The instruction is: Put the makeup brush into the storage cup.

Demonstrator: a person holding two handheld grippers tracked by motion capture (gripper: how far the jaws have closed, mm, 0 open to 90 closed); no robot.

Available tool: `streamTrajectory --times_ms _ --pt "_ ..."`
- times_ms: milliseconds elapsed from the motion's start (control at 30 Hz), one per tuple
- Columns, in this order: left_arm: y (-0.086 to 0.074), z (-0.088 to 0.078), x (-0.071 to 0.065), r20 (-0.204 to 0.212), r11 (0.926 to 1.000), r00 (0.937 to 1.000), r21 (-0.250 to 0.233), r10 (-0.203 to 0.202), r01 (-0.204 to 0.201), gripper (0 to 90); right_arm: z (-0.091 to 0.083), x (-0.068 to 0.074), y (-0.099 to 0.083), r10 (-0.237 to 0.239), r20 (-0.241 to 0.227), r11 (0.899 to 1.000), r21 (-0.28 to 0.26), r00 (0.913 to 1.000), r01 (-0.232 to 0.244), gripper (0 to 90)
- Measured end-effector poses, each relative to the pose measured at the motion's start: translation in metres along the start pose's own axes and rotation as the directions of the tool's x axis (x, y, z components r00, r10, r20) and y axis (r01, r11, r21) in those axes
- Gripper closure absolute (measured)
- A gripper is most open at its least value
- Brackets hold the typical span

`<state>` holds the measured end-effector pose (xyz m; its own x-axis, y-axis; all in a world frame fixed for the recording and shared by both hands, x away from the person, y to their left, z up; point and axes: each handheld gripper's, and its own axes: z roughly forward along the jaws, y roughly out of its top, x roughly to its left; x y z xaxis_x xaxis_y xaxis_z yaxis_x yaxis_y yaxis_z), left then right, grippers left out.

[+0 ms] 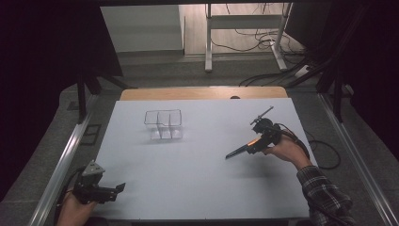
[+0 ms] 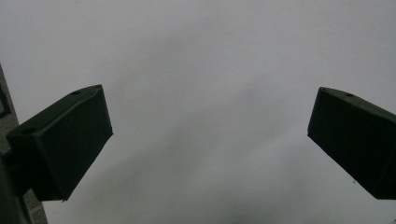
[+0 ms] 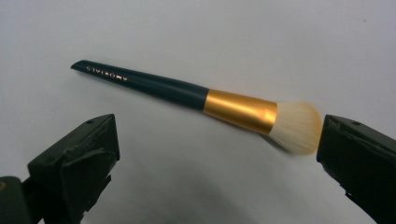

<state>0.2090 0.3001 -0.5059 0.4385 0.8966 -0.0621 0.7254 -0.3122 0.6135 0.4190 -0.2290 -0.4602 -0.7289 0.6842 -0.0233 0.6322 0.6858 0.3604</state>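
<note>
One dark-handled makeup brush with gold ferrule and pale bristles point(image 3: 201, 95), right side of tabletop. One clear plastic divided organiser box point(image 1: 163, 124), toward far edge. Two black handheld grippers.

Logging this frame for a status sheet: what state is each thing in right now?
Brush: lying flat on the table, not gripped, bristles by one jaw of the right tongs.
Right tongs: open, jaws either side of the brush.
Left tongs: open, nothing between the jaws.
Clear organizer: upright on the table, looks empty.
</note>
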Motion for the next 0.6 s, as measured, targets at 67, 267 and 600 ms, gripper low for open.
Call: streamTrajectory --times_ms 67,267,600 --pt "0.000 0.000 0.000 0.000 1.0000 1.0000 0.000 0.000 0.000 0.3 0.002 0.001 0.002 0.002 -0.011 1.000 -0.001 0.9999 -0.002 0.0" --pt "0.000 0.000 0.000 0.001 1.0000 1.0000 0.000 0.000 0.000 0.3 0.006 0.002 0.010 -0.003 -0.027 1.000 0.003 0.9996 0.003 0.0" --pt "0.000 0.000 0.000 0.003 1.0000 1.0000 0.004 0.001 -0.001 0.3 0.012 0.005 0.020 -0.025 -0.044 1.000 0.012 0.9987 0.025 0.0"
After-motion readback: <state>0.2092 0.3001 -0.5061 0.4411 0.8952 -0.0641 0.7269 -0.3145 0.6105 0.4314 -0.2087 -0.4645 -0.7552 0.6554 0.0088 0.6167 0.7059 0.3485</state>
